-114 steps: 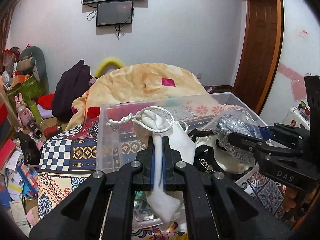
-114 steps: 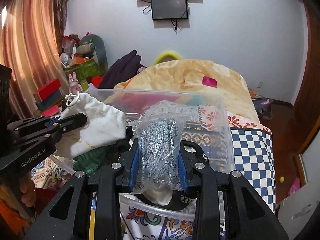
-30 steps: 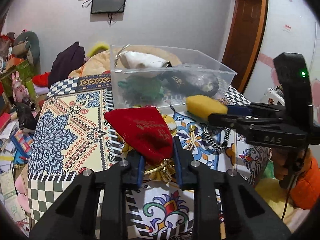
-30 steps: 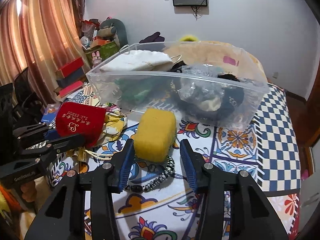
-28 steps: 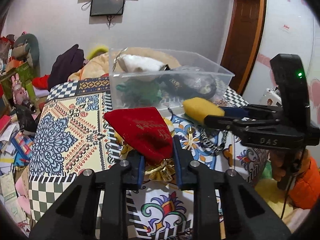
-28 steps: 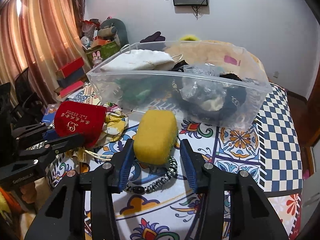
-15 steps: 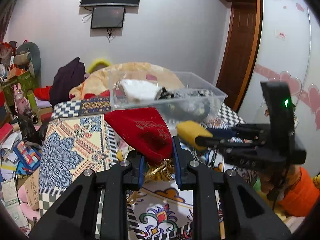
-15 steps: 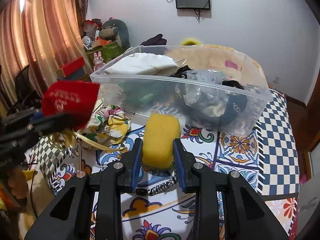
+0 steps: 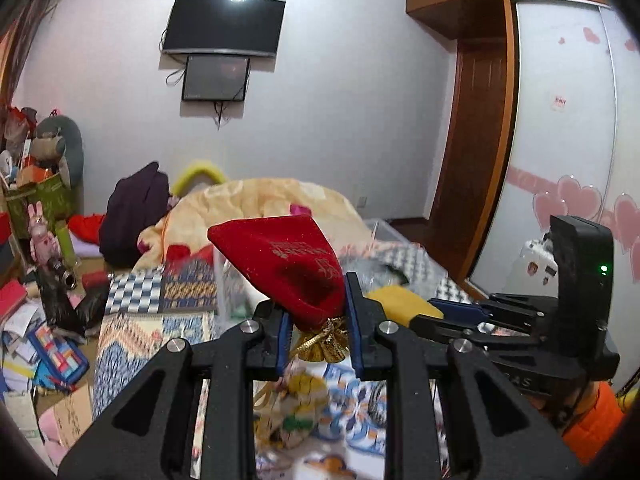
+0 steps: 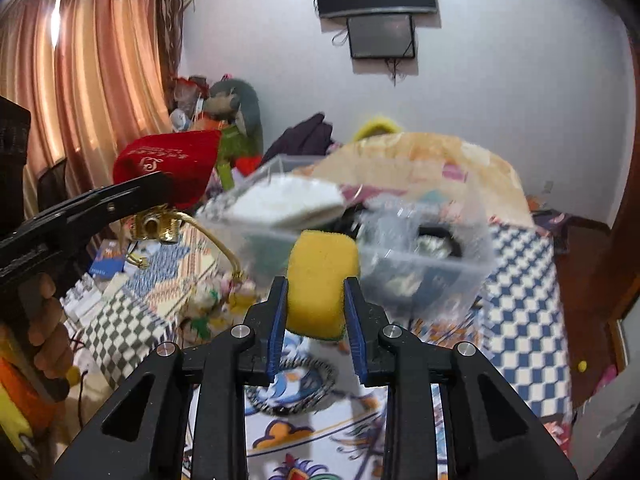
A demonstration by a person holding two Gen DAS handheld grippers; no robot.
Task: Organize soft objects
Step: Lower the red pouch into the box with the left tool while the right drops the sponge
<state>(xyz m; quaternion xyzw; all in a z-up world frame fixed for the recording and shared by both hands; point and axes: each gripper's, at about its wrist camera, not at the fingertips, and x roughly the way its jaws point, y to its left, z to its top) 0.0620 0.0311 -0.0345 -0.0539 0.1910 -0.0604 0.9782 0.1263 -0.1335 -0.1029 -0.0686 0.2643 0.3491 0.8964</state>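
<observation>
Red pouch btwn left tool pads.

Both wrist cameras look along their tools toward the far wall, sharing the clear bin and television.

Left gripper clamped on red pouch, right gripper clamped on yellow sponge, both raised.

open air lies between the raised right gripper and the clear bin beyond it. the bin's near wall blocks a level path; its open top, partly filled by a white pouch, stays reachable from above.
</observation>
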